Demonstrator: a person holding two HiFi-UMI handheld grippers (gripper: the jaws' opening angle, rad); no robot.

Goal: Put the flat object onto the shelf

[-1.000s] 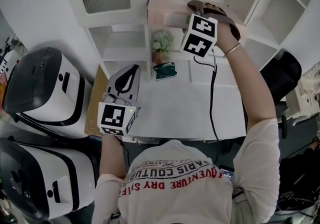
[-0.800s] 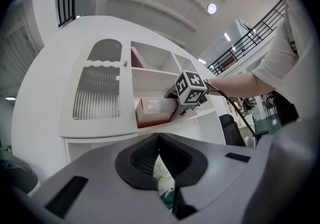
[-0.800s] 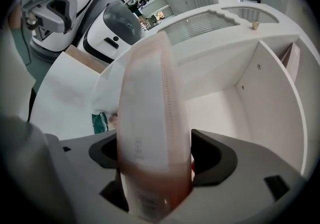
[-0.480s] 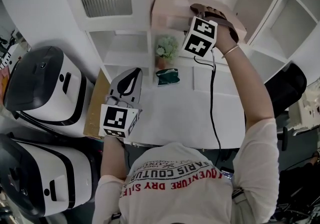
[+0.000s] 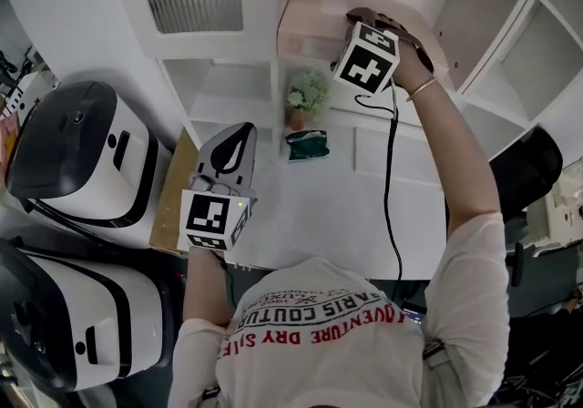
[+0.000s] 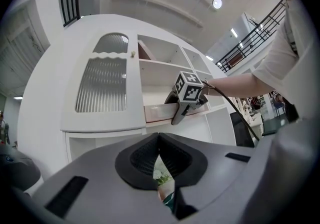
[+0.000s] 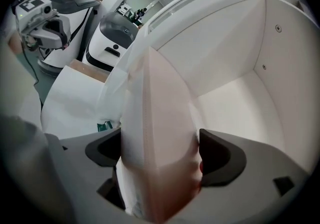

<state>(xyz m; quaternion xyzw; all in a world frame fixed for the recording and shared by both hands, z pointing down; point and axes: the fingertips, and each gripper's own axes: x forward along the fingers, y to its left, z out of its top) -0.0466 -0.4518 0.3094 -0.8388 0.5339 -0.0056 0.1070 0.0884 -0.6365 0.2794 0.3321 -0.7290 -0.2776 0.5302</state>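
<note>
The right gripper (image 7: 160,155) has its jaws opening, standing wide; the pale pink flat box (image 7: 160,108) is between them, filling the gap from pad to pad; the box runs forward from the jaws into the white shelf compartment (image 7: 240,93), whose back wall lies ahead and to the right of them; the left gripper (image 6: 158,150) has its jaws together at the tips, gripping nothing; beyond those jaws a small potted plant (image 5: 305,92) shows through the slit, a green packet (image 5: 308,144) just beside it.

A lab-like hall — white shelving (image 5: 510,51) beside bulky black-and-white machines (image 5: 77,156), mezzanine railings (image 6: 250,40) overhead.
</note>
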